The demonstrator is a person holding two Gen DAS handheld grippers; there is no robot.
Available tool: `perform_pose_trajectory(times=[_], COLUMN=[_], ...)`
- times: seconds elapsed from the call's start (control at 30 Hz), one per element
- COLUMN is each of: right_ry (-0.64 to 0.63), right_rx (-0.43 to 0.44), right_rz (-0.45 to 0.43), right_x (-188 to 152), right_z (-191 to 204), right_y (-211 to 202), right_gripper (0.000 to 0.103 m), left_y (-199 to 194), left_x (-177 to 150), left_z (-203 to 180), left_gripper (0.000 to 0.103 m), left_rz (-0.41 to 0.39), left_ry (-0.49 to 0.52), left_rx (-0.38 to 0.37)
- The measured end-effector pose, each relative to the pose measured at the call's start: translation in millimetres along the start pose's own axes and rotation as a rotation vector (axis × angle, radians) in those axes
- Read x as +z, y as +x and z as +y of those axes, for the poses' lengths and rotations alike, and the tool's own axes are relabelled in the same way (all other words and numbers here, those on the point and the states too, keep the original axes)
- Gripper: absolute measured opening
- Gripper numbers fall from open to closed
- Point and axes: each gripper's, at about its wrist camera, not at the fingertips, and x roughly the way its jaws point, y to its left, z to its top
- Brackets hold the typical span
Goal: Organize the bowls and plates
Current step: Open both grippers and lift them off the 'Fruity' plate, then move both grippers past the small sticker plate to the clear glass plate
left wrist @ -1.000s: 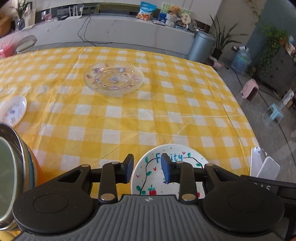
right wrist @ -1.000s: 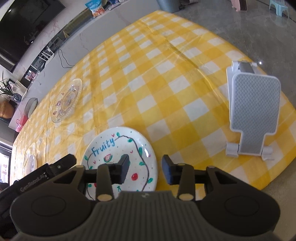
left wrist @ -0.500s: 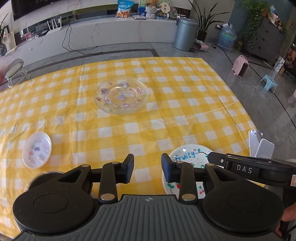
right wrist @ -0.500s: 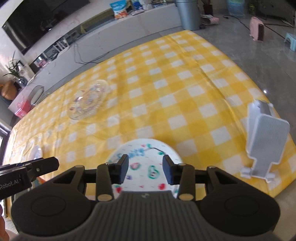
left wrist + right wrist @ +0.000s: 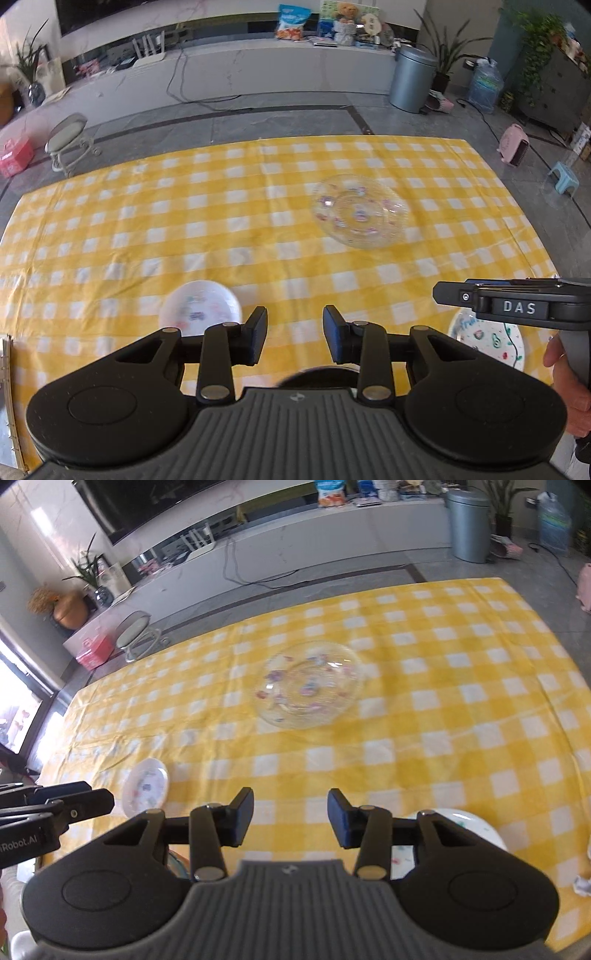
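Observation:
A clear glass plate [image 5: 360, 210] [image 5: 308, 685] with small flower prints lies mid-table. Nearer me sits a small white printed plate [image 5: 199, 308] [image 5: 146, 788]. The white "Fruity" plate [image 5: 487, 341] [image 5: 465, 823] lies at the near right, partly hidden behind gripper parts. My left gripper [image 5: 295, 339] hovers open above the cloth with nothing between its fingers. My right gripper [image 5: 290, 818] is also empty, and its jaws are opening. The right gripper's black body [image 5: 517, 306] reaches in from the right, held by a hand [image 5: 565, 384]. A dark round rim [image 5: 317, 373] shows just under the left fingers.
A yellow-and-white checked cloth [image 5: 147, 229] covers the table. Beyond the far edge are grey floor, a round stool [image 5: 70, 136], a metal bin [image 5: 412, 81] and a long low counter [image 5: 258, 66]. The left gripper's body [image 5: 55, 808] pokes in at the left.
Both grippers have risen and pulled back, and their views swung left. The Fruity plate slid from between the fingers toward the right. The white stand left the right view. The right jaws stand wider.

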Motion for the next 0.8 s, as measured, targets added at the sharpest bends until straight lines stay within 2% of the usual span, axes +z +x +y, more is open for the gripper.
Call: perform_pose_trajectory(times=[0.17,0.3,0.37,0.5,0.6,0.7,0.8], right_ry=[-0.009,-0.020,-0.027,-0.044,-0.070,-0.081,-0.081], right_rx=[0.053,0.101,0.129,0.140,0.126,0.113,0.090], right_rz=[0.059,0.116,0.144,0.215,0.264,0.304,0.323], right_x=[17.3,31.0,37.2,45.5,47.0,44.2,46.5], right_z=[33.9,63.9,78.3,107.1,125.2,132.6,134.9], right_y=[21.1,43.3,56.4,85.5,108.0,124.2,138.6], right_gripper=[0.045,0.045,0.044,0.042,0.034,0.033,0.033], left_y=[1.7,9.0,16.7,43.6,66.0,83.3,93.1], left_x=[7.9,9.5,8.9,4.5,0.1,-4.0,-3.6], left_z=[57.6,103.4,126.0,162.9,176.4,180.7,179.5], left_gripper=[0.039,0.039,0.039,0.039,0.039,0.039,0.039], left_rz=[-0.025,-0.026,-0.024,0.017,0.059,0.095,0.098], left_ry=[-0.063,-0.168,-0.231,-0.333,-0.359,-0.361,-0.356], left_rx=[0.000,-0.010,-0.025,-0.103,-0.112,-0.109,-0.136])
